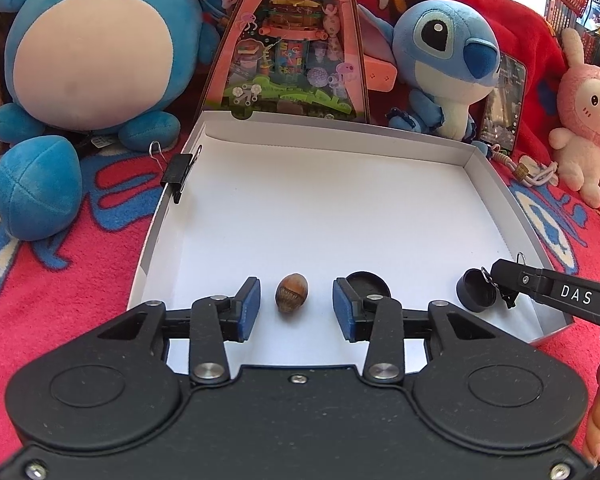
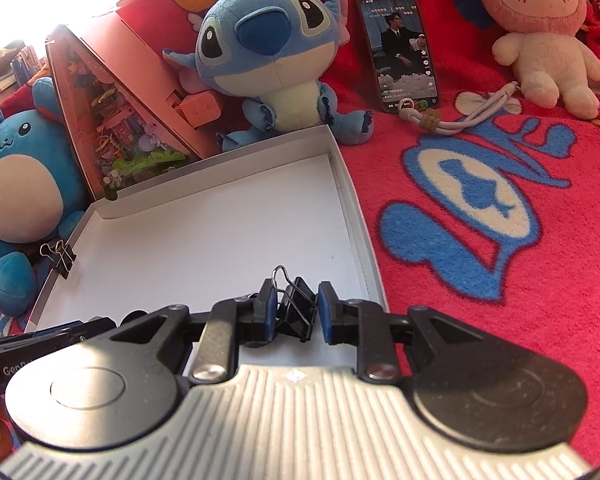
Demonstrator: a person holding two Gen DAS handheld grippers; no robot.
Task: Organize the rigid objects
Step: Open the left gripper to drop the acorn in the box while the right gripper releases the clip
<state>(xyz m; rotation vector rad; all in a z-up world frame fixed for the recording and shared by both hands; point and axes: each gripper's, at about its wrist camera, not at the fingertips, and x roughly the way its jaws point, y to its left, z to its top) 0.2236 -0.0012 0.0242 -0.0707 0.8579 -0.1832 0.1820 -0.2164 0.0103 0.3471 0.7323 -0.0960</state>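
A white shallow box (image 1: 484,184) lies on the red blanket. A brown acorn-like nut (image 1: 291,293) lies on its floor between the pads of my open left gripper (image 1: 296,307), apart from both. A black round lid (image 1: 369,283) sits behind the right pad, and a black cap (image 1: 475,290) stands near the box's right wall. A black binder clip (image 1: 179,176) grips the left wall, also in the right wrist view (image 2: 59,258). My right gripper (image 2: 297,312) straddles a second binder clip (image 2: 296,307); the left pad touches it, the right pad stands slightly off.
Plush toys surround the box: a blue round one (image 1: 96,48), Stitch (image 2: 268,56) and a pink rabbit (image 2: 540,28). A pink triangular toy box (image 1: 292,40) stands behind. A phone (image 2: 404,48) with a strap leans on the blanket at the right.
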